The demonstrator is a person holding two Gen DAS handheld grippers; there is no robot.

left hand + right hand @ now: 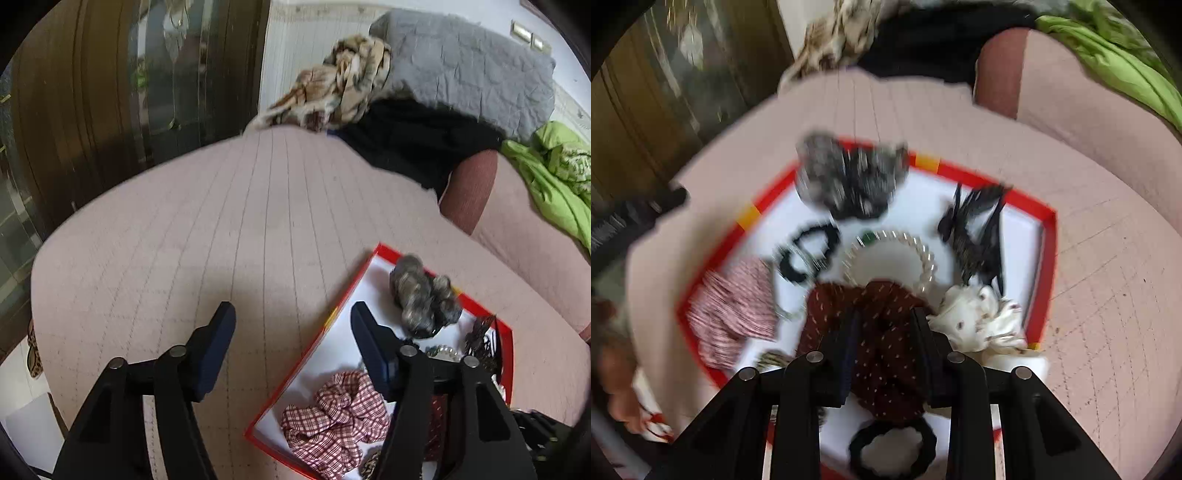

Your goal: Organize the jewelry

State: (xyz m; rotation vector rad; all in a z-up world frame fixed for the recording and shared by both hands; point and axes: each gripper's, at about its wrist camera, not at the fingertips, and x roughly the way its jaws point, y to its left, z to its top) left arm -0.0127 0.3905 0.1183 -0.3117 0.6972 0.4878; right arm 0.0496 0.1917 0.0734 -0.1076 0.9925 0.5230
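A red-rimmed white tray [1049, 258] lies on the bed and holds hair pieces and jewelry. My right gripper [884, 321] is shut on a dark red dotted scrunchie [886, 354] over the tray's near part. Around it lie a pearl bracelet [923, 254], a black hair clip [975, 229], a grey scrunchie [846, 177], a red checked scrunchie [731, 306], a white floral scrunchie [979, 317] and black hair ties [809, 251]. My left gripper [291, 317] stands open and empty above the tray's left rim [314, 350]. The grey scrunchie [421, 295] and checked scrunchie [332, 421] lie to its right.
The pink quilted bedcover [221, 221] spreads to the left of the tray. At the far end lie a grey pillow [461, 66], a patterned scarf [343, 81], a black garment [413, 136] and green cloth [546, 166]. A dark wooden cabinet [92, 92] stands beyond the bed's left edge.
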